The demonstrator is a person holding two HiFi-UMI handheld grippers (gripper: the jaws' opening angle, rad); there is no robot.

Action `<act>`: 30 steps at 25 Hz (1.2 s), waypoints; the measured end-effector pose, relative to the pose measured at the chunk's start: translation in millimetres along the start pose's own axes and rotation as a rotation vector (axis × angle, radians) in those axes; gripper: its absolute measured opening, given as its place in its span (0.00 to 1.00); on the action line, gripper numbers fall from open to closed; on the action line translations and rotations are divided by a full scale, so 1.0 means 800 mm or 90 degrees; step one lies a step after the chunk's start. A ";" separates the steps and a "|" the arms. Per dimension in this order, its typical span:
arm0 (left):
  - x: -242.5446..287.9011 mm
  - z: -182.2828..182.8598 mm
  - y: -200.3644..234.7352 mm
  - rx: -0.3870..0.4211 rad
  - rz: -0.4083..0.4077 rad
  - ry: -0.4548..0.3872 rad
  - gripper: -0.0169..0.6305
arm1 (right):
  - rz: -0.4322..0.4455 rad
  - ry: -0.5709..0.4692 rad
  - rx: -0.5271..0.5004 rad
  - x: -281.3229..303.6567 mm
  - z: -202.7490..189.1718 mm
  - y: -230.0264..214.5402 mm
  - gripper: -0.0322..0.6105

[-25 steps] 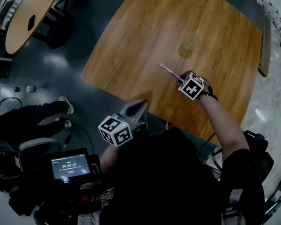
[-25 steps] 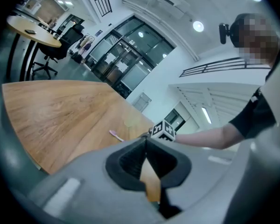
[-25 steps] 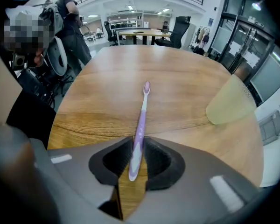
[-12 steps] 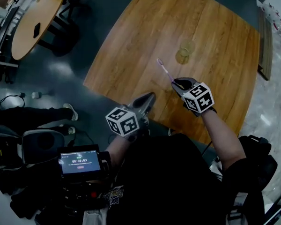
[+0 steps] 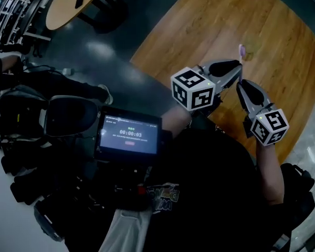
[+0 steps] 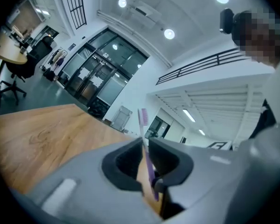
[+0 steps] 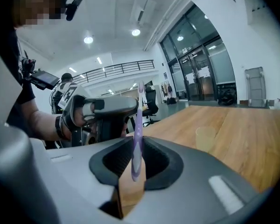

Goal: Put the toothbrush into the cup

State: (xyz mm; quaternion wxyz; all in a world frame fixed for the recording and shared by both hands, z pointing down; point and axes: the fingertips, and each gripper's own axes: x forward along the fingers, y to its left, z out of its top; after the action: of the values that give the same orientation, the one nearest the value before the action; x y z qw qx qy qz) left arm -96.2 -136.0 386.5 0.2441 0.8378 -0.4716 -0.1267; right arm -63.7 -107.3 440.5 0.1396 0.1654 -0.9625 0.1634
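Gripping one toothbrush (image 7: pixel 139 111) together, the left gripper (image 6: pixel 145 143) and right gripper (image 7: pixel 138 141) are both clamped tight on its handle. It stands bristles up, above the counter (image 7: pixel 252 129), near the cup (image 7: pixel 205 139).

Left gripper (image 5: pixel 232 67) and right gripper (image 5: pixel 245 88) meet tip to tip, jaws clamping the toothbrush (image 5: pixel 240 51).

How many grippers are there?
2. The left hand-held gripper is above the wooden table, shut on the purple toothbrush near its bristles. The right hand-held gripper is right beside it, shut on the same toothbrush lower down. None look hidden.
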 end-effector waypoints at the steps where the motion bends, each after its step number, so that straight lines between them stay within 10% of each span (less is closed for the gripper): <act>1: -0.001 0.000 -0.001 0.002 0.000 -0.001 0.10 | -0.007 -0.006 -0.008 -0.003 0.001 0.000 0.15; 8: 0.008 -0.008 -0.001 -0.025 -0.012 0.010 0.26 | 0.012 -0.009 -0.035 -0.001 0.007 0.002 0.15; 17: 0.007 0.001 -0.002 -0.035 -0.028 -0.008 0.08 | 0.036 -0.014 -0.036 0.016 0.008 0.007 0.16; 25: -0.015 0.052 0.035 0.097 0.023 -0.080 0.08 | -0.042 -0.127 0.255 -0.035 -0.041 -0.034 0.11; 30: 0.050 0.095 0.078 0.113 0.047 -0.137 0.08 | -0.092 -0.178 0.303 -0.100 -0.052 -0.061 0.08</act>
State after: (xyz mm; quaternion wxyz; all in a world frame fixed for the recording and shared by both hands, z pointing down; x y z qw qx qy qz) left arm -154.5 -219.4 355.3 0.1211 0.8199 -0.5348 -0.1646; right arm 35.1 -114.0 465.6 -0.0258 0.2823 -0.8928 0.3501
